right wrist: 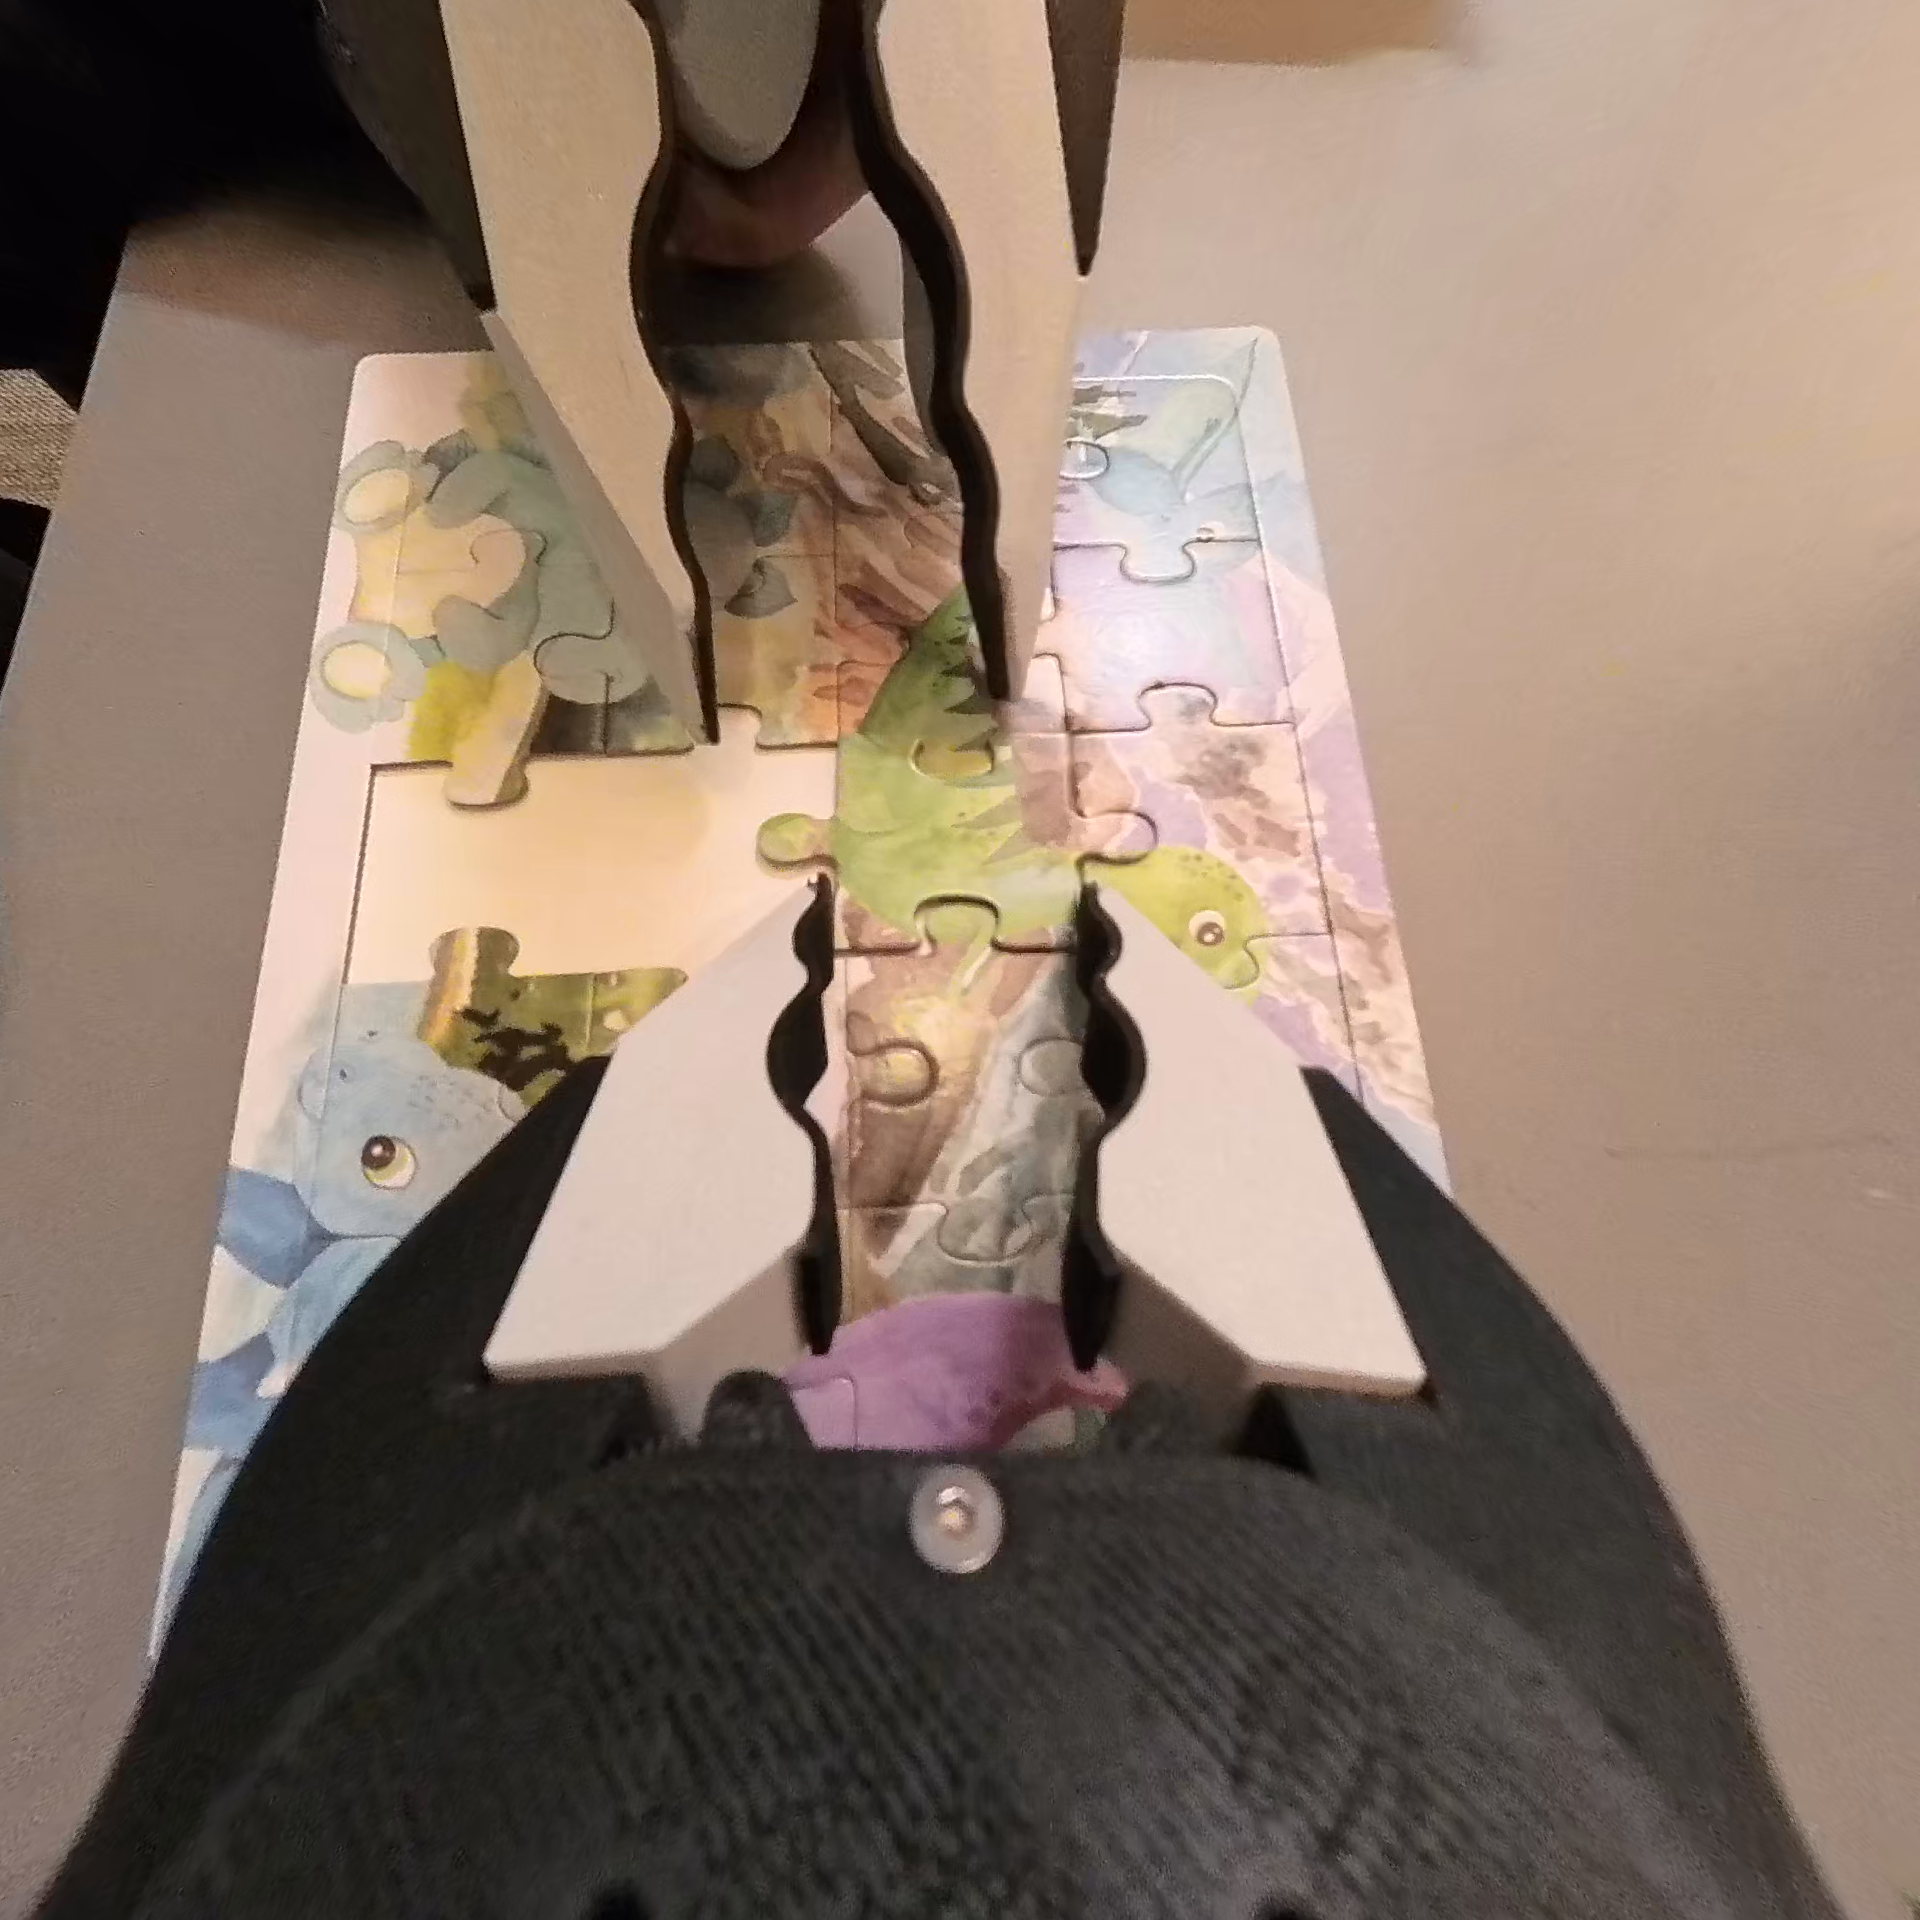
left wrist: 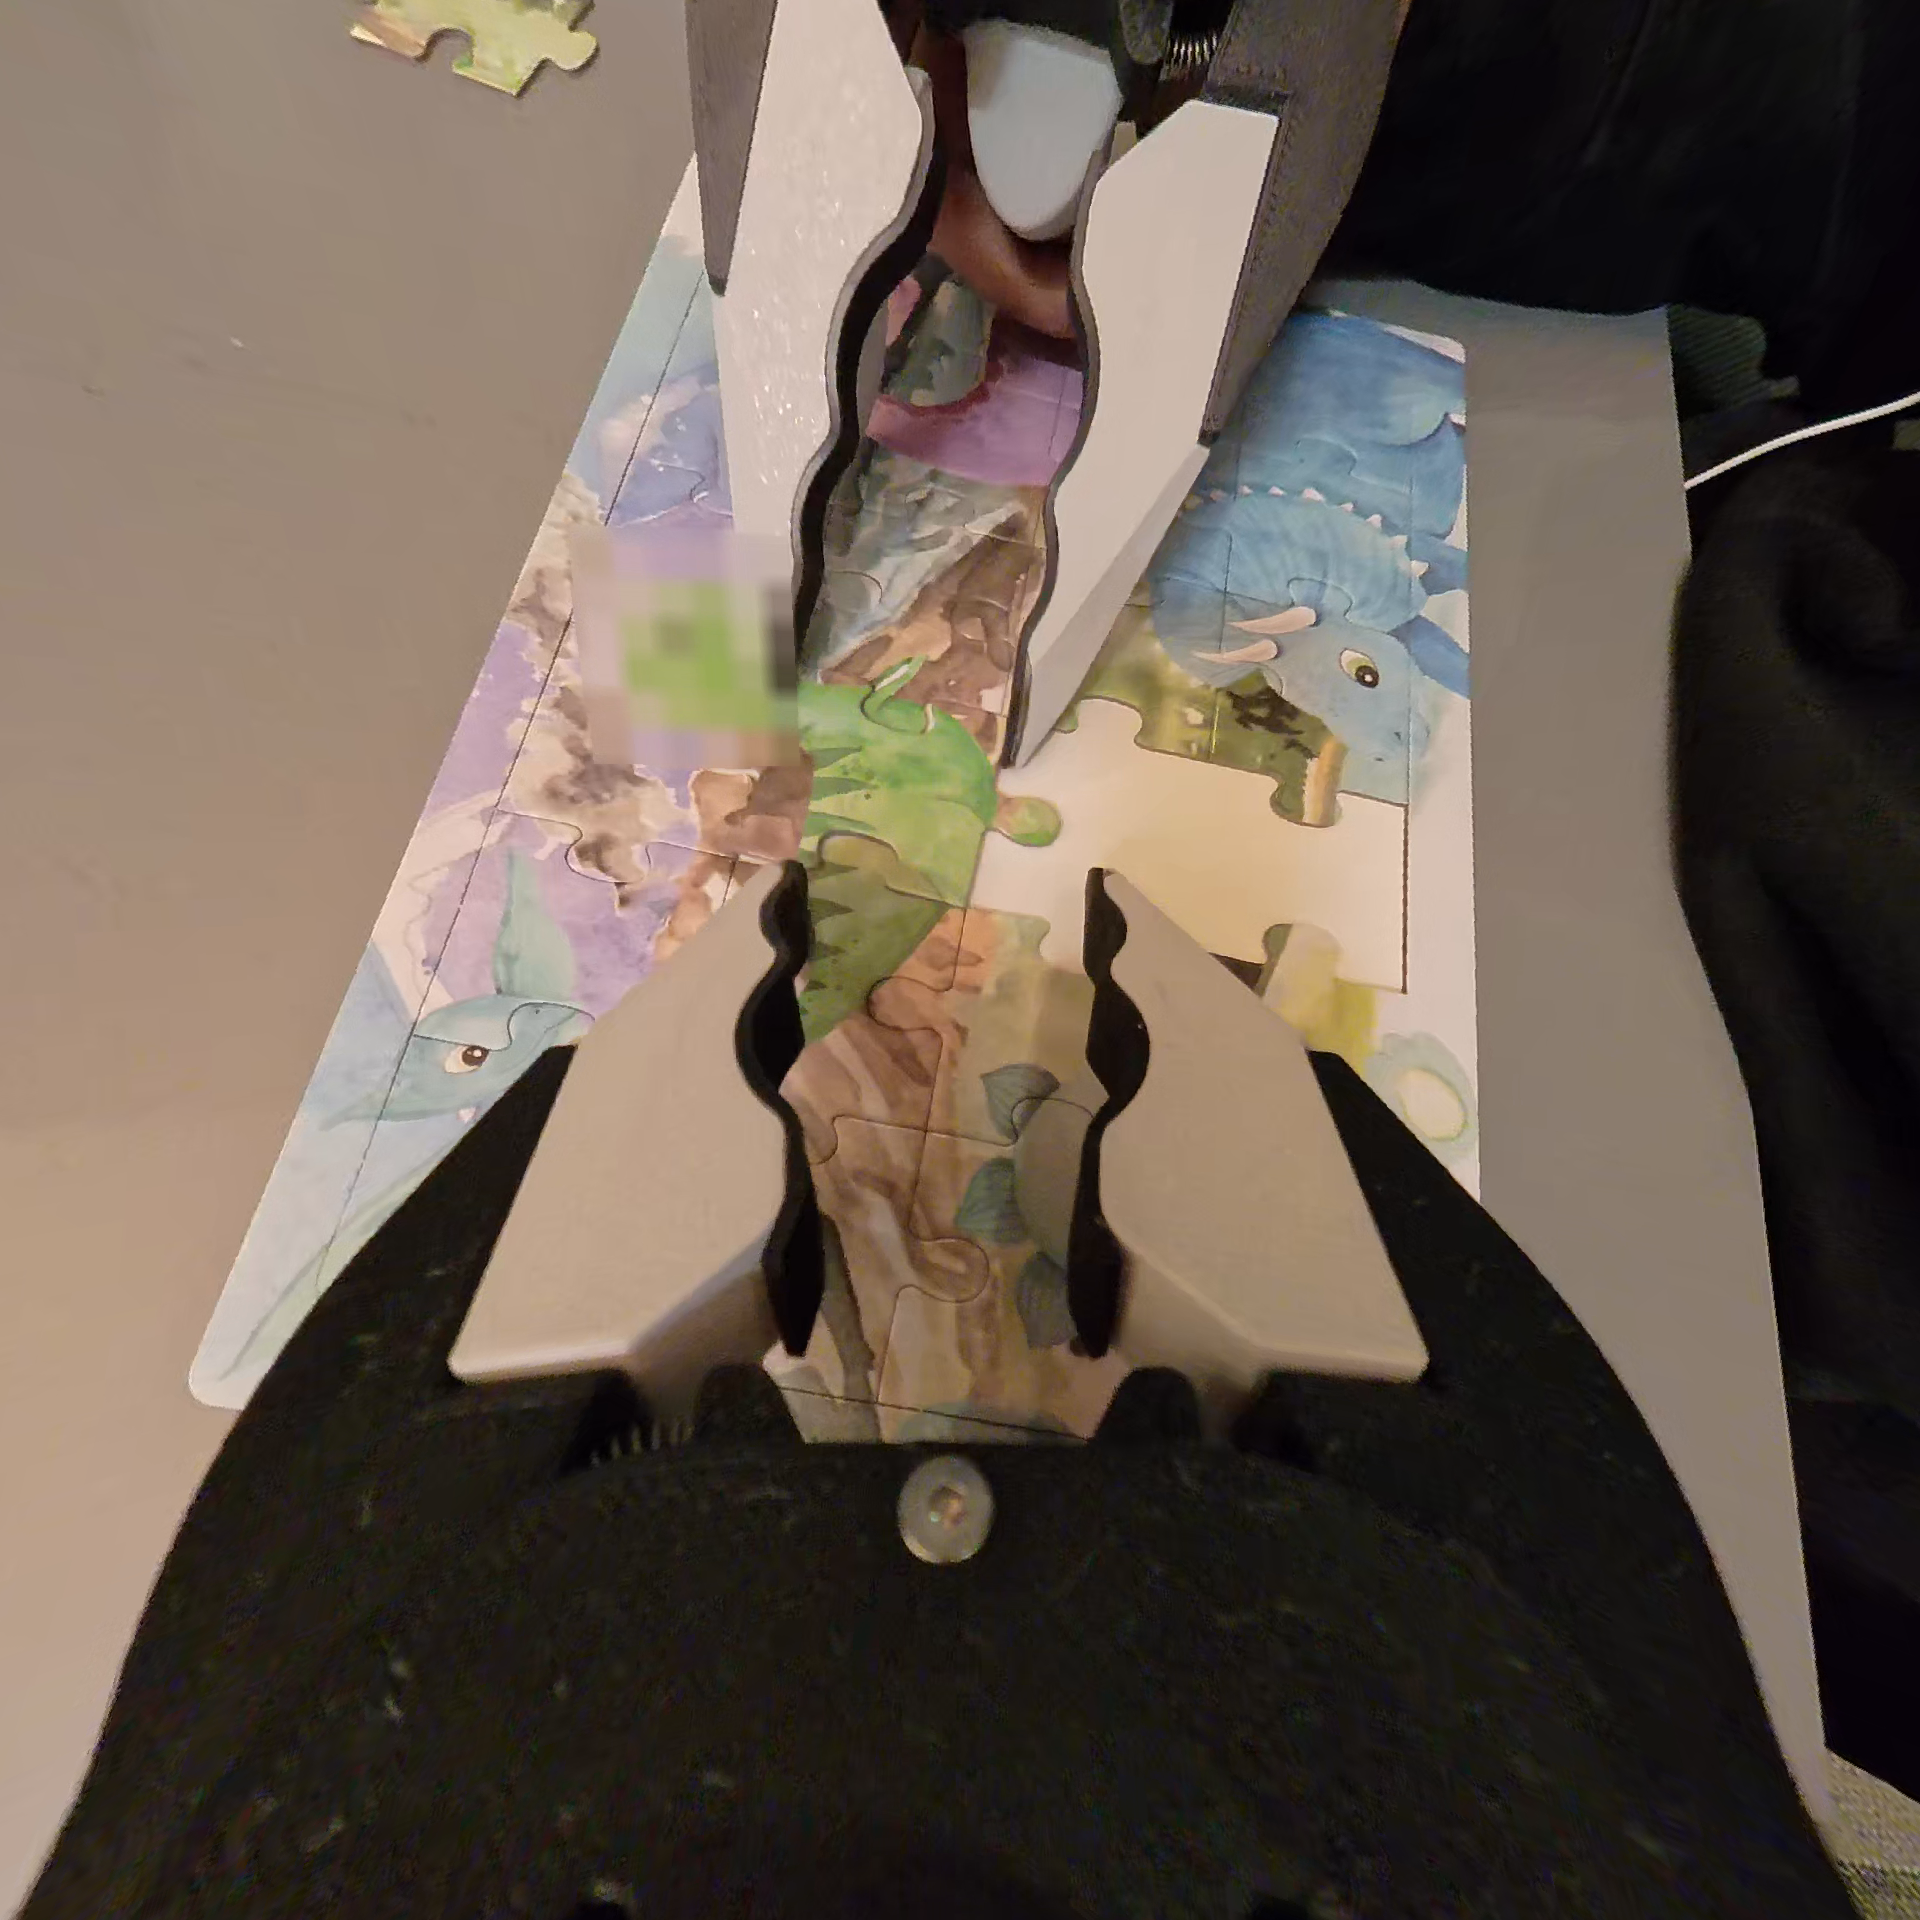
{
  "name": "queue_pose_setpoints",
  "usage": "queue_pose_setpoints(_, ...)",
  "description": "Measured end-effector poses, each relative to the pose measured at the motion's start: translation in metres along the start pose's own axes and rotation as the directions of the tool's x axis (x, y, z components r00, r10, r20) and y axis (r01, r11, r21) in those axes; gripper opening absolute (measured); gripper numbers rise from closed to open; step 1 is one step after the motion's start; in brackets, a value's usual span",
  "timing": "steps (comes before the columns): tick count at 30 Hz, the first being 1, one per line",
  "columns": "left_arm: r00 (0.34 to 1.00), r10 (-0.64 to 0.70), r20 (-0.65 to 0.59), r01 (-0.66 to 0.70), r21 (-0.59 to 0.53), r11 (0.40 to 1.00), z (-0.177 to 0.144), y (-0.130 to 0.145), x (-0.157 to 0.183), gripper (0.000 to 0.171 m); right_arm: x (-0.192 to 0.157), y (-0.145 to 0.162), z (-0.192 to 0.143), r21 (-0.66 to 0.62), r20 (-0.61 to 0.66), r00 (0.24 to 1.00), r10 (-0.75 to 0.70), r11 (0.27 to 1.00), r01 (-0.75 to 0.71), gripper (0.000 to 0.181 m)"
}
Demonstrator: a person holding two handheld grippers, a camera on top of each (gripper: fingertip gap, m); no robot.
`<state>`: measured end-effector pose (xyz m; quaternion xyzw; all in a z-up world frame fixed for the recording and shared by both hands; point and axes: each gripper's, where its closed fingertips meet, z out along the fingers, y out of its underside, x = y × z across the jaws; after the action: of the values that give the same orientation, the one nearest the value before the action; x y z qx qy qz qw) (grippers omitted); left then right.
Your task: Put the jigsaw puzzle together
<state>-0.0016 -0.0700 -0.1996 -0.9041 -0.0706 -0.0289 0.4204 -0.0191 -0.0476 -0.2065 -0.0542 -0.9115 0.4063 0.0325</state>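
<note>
Both tongs, left [left wrist: 940, 883] and right [right wrist: 951, 899], hover parted and empty over the nearly finished dinosaur jigsaw puzzle [right wrist: 1195, 727] on the grey counter [left wrist: 260, 416]; fetch the 1 loose far-left piece [left wrist: 488, 42], then align tabs with the white gap [left wrist: 1195, 862] before pressing.

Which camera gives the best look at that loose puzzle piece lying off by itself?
Only the left wrist view: the loose puzzle piece lies on the table at its top left corner, partly cut off. The right wrist view doesn't show it.

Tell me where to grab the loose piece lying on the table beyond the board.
Take the loose piece by its two straighter opposite edges, coming from above with fingers spread. It lies flat on the table, partly cut off by the frame; its near edge has a socket, so avoid that.
</note>
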Motion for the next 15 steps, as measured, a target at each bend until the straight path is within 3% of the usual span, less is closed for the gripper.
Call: queue_pose_setpoints(15, 0.999, 0.009, -0.039, -0.01, -0.036, 0.999, 0.0038, 0.0044, 0.0077, 0.048, 0.0016, -0.0001, 0.0006, -0.001, -0.017, 1.0, -0.011, 1.0, 0.011, 0.045)
